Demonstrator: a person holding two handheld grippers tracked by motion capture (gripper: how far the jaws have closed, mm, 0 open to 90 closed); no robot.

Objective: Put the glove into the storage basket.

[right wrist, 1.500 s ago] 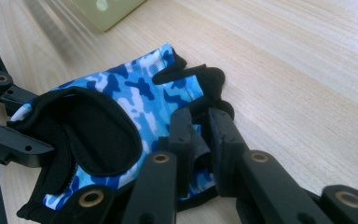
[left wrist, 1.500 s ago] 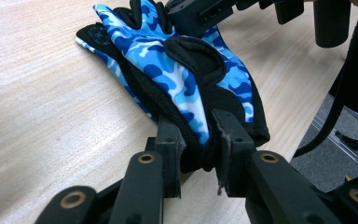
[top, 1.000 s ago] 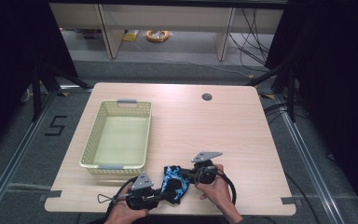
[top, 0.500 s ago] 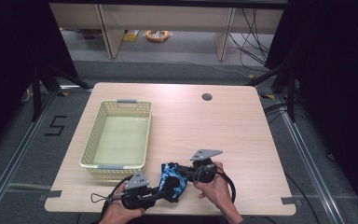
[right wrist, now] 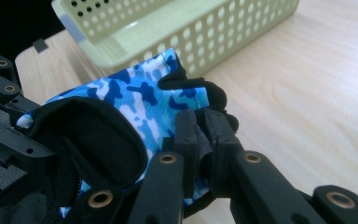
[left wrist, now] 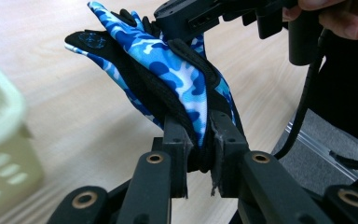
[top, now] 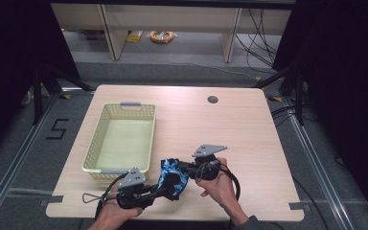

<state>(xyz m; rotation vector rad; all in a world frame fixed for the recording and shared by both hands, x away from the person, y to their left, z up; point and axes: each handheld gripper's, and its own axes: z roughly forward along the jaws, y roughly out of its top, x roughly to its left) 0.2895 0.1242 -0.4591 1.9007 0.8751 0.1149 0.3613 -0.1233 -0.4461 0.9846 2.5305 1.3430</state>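
The left gripper [top: 160, 188] and right gripper [top: 182, 167] are black, each topped by a grey three-cornered plate. Their linked jaw arms carry brass-coloured rivets, and the jaw pads are worn and ragged at the edges. A black cable loops from each. Both hands are bare.

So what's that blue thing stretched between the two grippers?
A blue camouflage glove with black trim. In the high view it spans the gap between the left gripper and right gripper; each gripper view shows its jaws shut on the fabric.
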